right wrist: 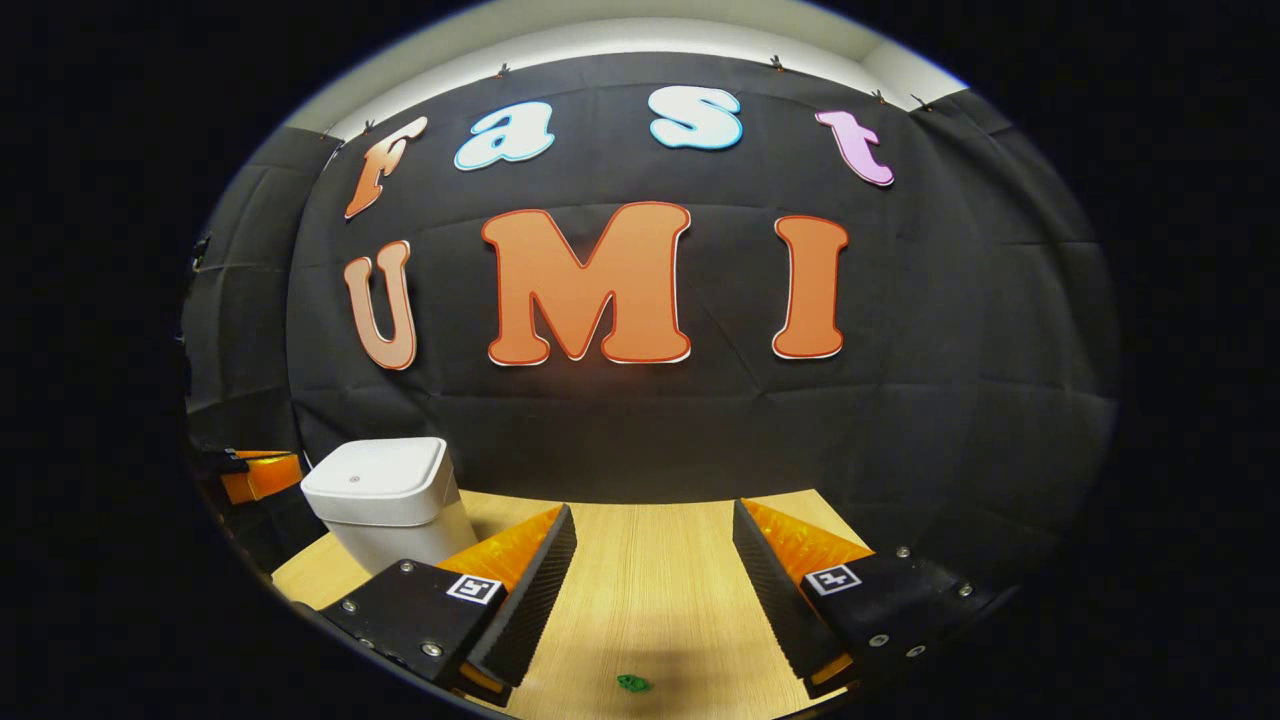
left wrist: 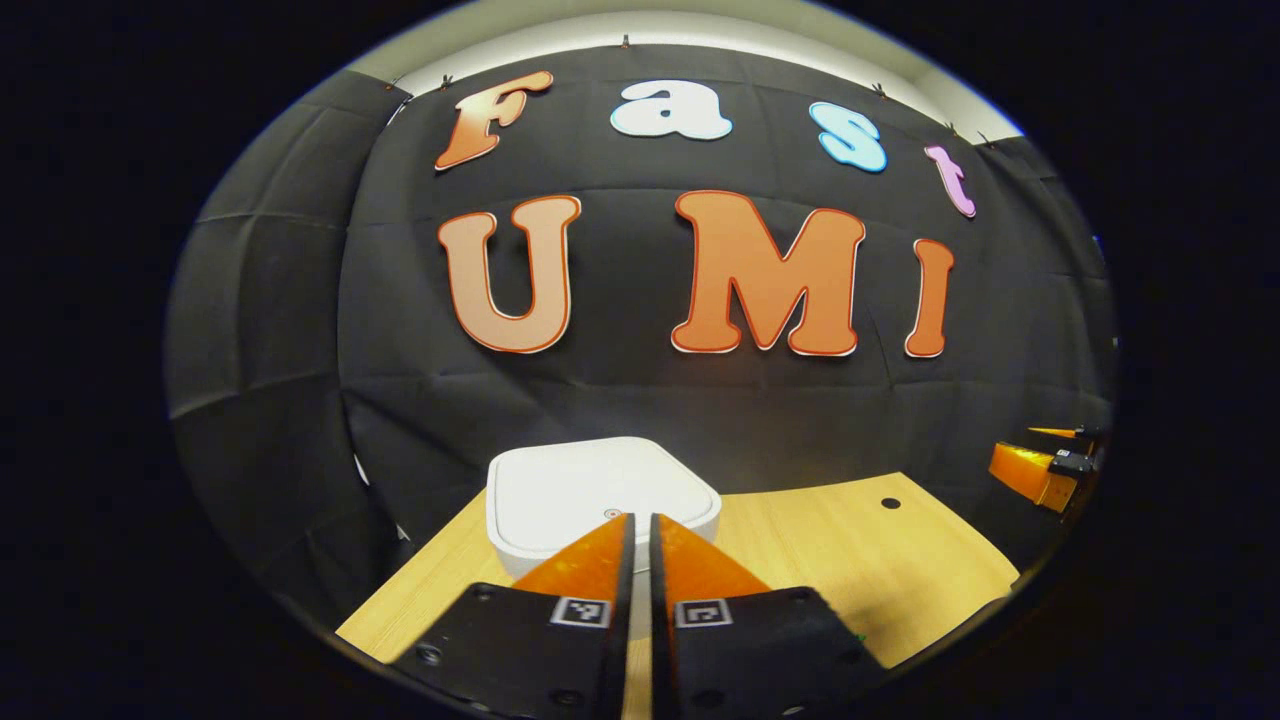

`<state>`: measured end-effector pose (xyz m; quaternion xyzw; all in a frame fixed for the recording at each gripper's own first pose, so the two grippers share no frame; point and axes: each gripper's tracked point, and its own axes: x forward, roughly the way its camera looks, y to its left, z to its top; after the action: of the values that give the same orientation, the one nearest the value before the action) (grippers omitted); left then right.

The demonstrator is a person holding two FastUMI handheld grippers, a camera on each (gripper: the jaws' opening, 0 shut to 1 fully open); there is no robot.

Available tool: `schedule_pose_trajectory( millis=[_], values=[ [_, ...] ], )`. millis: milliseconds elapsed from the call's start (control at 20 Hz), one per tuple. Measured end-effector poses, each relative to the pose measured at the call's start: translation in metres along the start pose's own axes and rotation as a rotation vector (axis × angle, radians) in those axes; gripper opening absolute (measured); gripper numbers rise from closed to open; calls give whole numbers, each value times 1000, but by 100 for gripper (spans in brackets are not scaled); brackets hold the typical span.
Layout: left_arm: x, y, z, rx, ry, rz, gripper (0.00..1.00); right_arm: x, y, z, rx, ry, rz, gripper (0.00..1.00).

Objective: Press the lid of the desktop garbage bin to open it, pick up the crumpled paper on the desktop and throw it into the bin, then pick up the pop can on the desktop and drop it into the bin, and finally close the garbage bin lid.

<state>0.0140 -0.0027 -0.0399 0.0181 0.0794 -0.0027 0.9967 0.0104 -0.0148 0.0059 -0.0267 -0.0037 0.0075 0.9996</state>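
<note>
We see the white, square-topped plastic garbage bin with rounded corners [left wrist: 600, 490] standing on the pale wood-grain worktop [left wrist: 850, 560], close against the black cloth wall [left wrist: 620, 400]. Its lid lies flat and closed, with a small round mark near the front edge. In the right gripper view the same bin [right wrist: 385, 495] sits at the left of the worktop [right wrist: 650, 590], its body narrowing toward the base.

We see the left tongs [left wrist: 641, 518] brought together, with just a thin slit between the two fingers, which grip nothing. Their tips lie over the near edge of the lid, beside the round mark; we cannot tell whether they touch it.

We see the right tongs [right wrist: 655, 510] spread wide and empty, held above bare worktop to the right of the bin. A small green scrap [right wrist: 633, 683] lies on the wood between the two fingers, near the bottom of the view.

In the left gripper view, we see the other tongs at the far right edge, off the worktop and well apart from the bin.
</note>
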Motion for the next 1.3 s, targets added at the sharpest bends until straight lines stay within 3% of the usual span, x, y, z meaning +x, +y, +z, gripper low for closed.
schedule_pose_trajectory(
  millis=[50, 200, 800, 1100, 1300],
  values=[
    [-2, -5, 0, 11, -1, -12, 0, 0, 0, -1, -3, 2, -1, 94],
    [-2, -7, 4, 17, -1, -25, 0, -1, 0, -2, -11, 9, -3, 94],
    [27, 17, 40, 24, 180, -90, 0, 1, -9, -6, -6, 30, -11, 94],
    [79, 36, 9, 84, 319, -93, 0, 2, -19, -8, -25, 31, -25, 94],
    [105, 40, -24, 34, 411, -125, 0, 2, -27, -16, -11, 51, -39, 94]
  ],
)
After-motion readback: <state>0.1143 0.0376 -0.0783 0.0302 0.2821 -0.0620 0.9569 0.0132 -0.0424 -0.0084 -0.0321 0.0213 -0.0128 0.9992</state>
